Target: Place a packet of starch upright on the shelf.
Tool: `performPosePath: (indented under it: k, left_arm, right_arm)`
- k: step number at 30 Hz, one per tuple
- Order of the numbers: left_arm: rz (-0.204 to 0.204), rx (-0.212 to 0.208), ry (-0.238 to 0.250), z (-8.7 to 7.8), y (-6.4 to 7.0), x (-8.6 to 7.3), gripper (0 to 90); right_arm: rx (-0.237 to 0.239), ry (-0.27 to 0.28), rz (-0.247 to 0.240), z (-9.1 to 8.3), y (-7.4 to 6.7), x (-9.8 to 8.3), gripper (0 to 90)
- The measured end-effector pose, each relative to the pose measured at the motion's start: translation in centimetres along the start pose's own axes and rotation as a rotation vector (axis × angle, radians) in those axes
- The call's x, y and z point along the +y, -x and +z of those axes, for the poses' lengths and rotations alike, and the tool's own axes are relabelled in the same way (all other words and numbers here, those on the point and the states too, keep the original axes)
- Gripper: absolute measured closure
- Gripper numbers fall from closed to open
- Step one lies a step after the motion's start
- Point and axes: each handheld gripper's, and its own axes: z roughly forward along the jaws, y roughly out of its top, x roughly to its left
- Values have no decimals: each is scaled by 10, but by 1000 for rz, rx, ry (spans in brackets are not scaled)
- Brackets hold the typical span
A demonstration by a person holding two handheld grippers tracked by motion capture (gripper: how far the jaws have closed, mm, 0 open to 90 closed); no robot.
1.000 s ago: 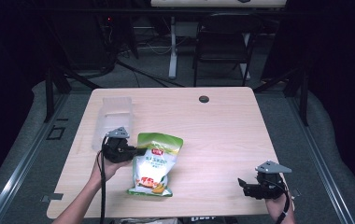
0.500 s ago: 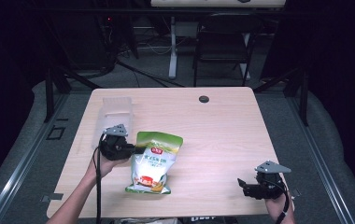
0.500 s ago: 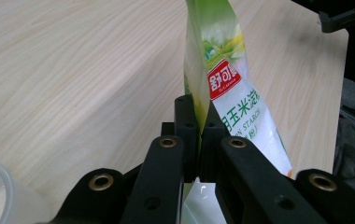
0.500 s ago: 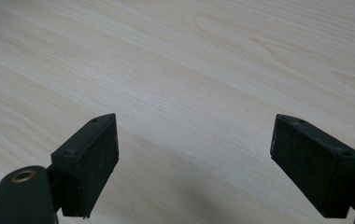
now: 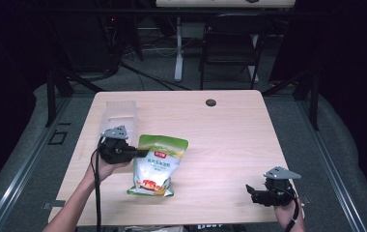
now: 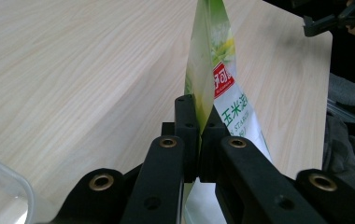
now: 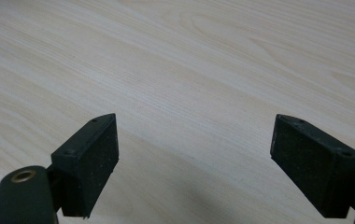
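Note:
A green and white food pouch [image 5: 156, 165] with red and green print lies on the wooden table [image 5: 230, 140], left of centre. My left gripper [image 5: 143, 152] comes in from the pouch's left and is shut on its upper left edge. In the left gripper view the jaws pinch the thin side seam of the pouch [image 6: 215, 70], which stands up on edge between my left gripper [image 6: 199, 116] pads. My right gripper [image 5: 251, 192] rests near the table's front right corner, open, with only bare wood between its pads [image 7: 89, 158]. My right gripper [image 7: 194, 154] holds nothing.
A clear plastic container [image 5: 121, 116] stands just behind the left hand, and its rim [image 6: 3, 182] is close by in the left gripper view. A black round grommet [image 5: 211, 102] sits at the table's far middle. A chair [image 5: 230, 46] stands beyond the table.
The left gripper and the pouch have shifted slightly to the left and away from the front edge. The right gripper has stayed where it was.

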Motion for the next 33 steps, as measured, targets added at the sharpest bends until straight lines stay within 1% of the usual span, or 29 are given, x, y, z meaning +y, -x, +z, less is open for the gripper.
performPosePath:
  k: [1, 3, 4, 7, 8, 10, 13, 15, 17, 20, 22, 24, 26, 29, 30, 33]
  left_arm:
    - [10, -10, -9, -2, 1, 3, 900]
    - [15, -10, -14, -3, 1, 4, 900]
    - [24, -12, -23, -4, 2, 6, 900]
    - [40, -15, -25, -6, 3, 9, 900]
    - [53, -16, -24, -7, 4, 11, 900]
    - [57, -18, -22, -8, 4, 12, 900]
    - [90, -28, -28, -12, 7, 17, 900]
    - [96, -28, -28, -12, 8, 18, 900]
    - [118, -20, -39, -13, 10, 20, 900]
    - [129, -6, -33, -16, 11, 23, 900]
    - [135, -4, -31, -18, 10, 23, 900]
    - [148, 10, -36, -21, 11, 27, 900]
    - [150, 14, -40, -22, 10, 28, 900]
    - [156, 35, -42, -26, 9, 30, 900]
    - [152, 34, -42, -28, 8, 31, 900]
    - [158, 42, -41, -34, 7, 34, 900]
  right_arm:
    - [-1, -3, -3, 0, 0, 0, 145]
    - [-2, -6, -3, 0, 0, 0, 145]
    - [-3, -1, -1, 0, 0, 0, 145]
    - [-4, 0, -2, -1, 0, 0, 145]
    - [-1, 0, -3, 0, 0, 0, 145]
    - [-2, -6, -8, -1, 0, 0, 145]
    - [0, -9, -9, 0, 0, 0, 145]
    - [-1, -10, -9, 0, 0, 0, 145]
    - [1, -8, -8, 0, 0, 0, 145]
    - [-3, -10, -10, -1, 0, 0, 145]
    - [-1, -9, -9, 0, 0, 0, 145]
    - [-1, -9, -9, 0, 0, 0, 145]
    - [-1, -10, -9, 0, 0, 0, 145]
    - [-2, -9, -9, 0, 0, 0, 145]
    - [-2, -9, -9, 0, 0, 0, 145]
    - [-1, -8, -7, 0, 0, 0, 145]
